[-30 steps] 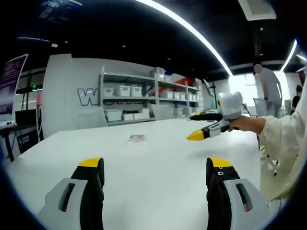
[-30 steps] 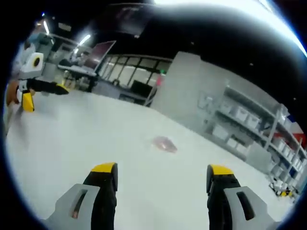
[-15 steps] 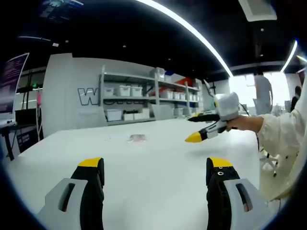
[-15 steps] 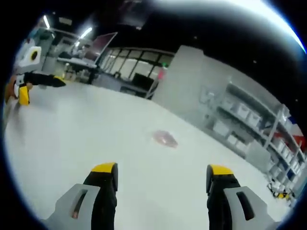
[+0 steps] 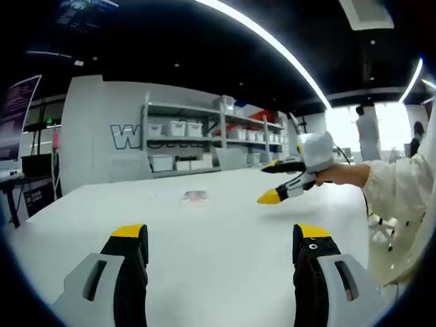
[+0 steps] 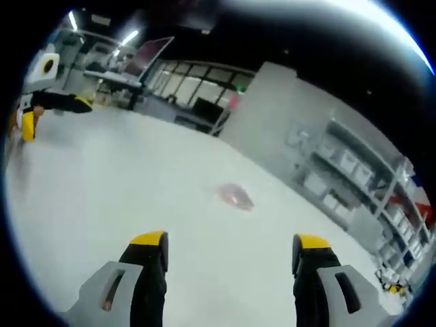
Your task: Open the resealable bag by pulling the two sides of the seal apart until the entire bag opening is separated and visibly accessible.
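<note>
A small clear resealable bag (image 5: 195, 197) with something pinkish inside lies flat on the white table (image 5: 225, 231), far ahead of both grippers. In the right gripper view the bag (image 6: 235, 196) sits ahead near the middle. My left gripper (image 5: 221, 235) is open above the near table, nothing between its jaws. My right gripper (image 6: 225, 245) is open too, above the table and short of the bag. In the left gripper view the right gripper (image 5: 271, 180) comes in from the right, held by a sleeved hand. The left gripper (image 6: 51, 114) appears at the left edge of the right gripper view.
Grey shelving (image 5: 211, 139) with white bins stands behind the table against a wall with large letters. A dark desk with a monitor (image 5: 27, 167) is off to the left. A person (image 5: 368, 133) stands in the far background at right.
In the left gripper view the right gripper has moved a little left and lower, toward the bag. The right gripper view has shifted slightly; the bag stays where it lay.
</note>
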